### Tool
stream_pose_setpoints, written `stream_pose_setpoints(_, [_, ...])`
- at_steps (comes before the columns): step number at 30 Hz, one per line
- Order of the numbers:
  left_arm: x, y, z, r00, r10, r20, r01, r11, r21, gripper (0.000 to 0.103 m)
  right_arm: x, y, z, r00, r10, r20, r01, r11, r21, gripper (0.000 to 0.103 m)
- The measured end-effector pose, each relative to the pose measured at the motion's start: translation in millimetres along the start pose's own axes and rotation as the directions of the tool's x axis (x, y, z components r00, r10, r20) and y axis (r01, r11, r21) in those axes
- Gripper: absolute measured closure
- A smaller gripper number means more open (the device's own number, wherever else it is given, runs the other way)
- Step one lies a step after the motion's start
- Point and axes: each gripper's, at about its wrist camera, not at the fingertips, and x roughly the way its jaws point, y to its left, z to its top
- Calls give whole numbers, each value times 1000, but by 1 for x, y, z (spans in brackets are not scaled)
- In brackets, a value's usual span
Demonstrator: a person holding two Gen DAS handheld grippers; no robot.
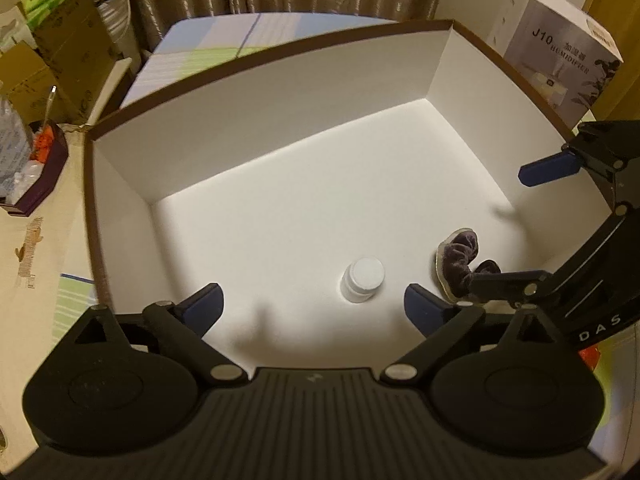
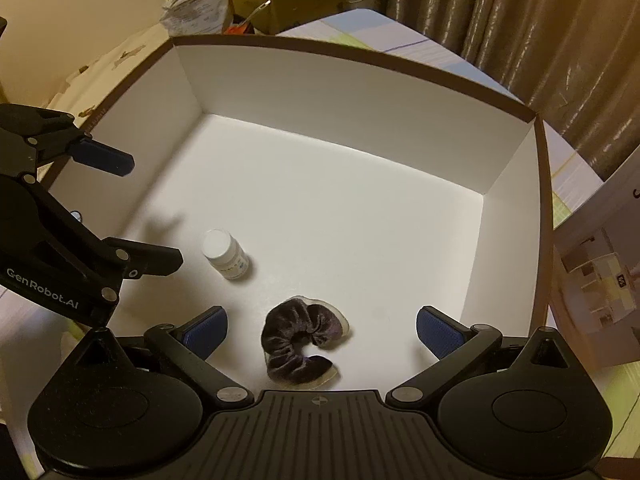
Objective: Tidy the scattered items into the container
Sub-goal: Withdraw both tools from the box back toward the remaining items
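Note:
A white box with a brown rim point(image 1: 256, 120) point(image 2: 360, 120) fills both views. On its floor stand a small white bottle point(image 1: 363, 279) point(image 2: 226, 254) and a dark purple velvet scrunchie point(image 1: 460, 258) point(image 2: 302, 338). My left gripper point(image 1: 314, 308) is open and empty above the box floor, with the bottle just ahead between its fingers. My right gripper point(image 2: 322, 332) is open and empty above the scrunchie. Each gripper shows at the side of the other's view: the right one at the right in the left wrist view point(image 1: 548, 168), the left one at the left in the right wrist view point(image 2: 108, 160).
A humidifier carton point(image 1: 560, 52) stands right of the box. Cardboard boxes point(image 1: 68, 48) and a small purple tray with clutter point(image 1: 36, 168) lie to the left. A brown curtain point(image 2: 520, 32) hangs behind. A striped cloth point(image 1: 224, 44) covers the surface beyond the box.

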Motion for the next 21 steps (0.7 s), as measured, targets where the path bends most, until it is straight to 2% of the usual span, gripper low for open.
stream_pose_setpoints(7, [-27, -1, -6, 998, 34, 55, -33, 999, -23, 3, -13, 11, 2, 998, -22, 54, 21, 1000, 14, 0])
stream_pose_setpoints(21, [-84, -16, -38, 990, 72, 122, -65, 996, -57, 3, -59, 34, -20, 989, -47, 139, 43, 998, 34, 0])
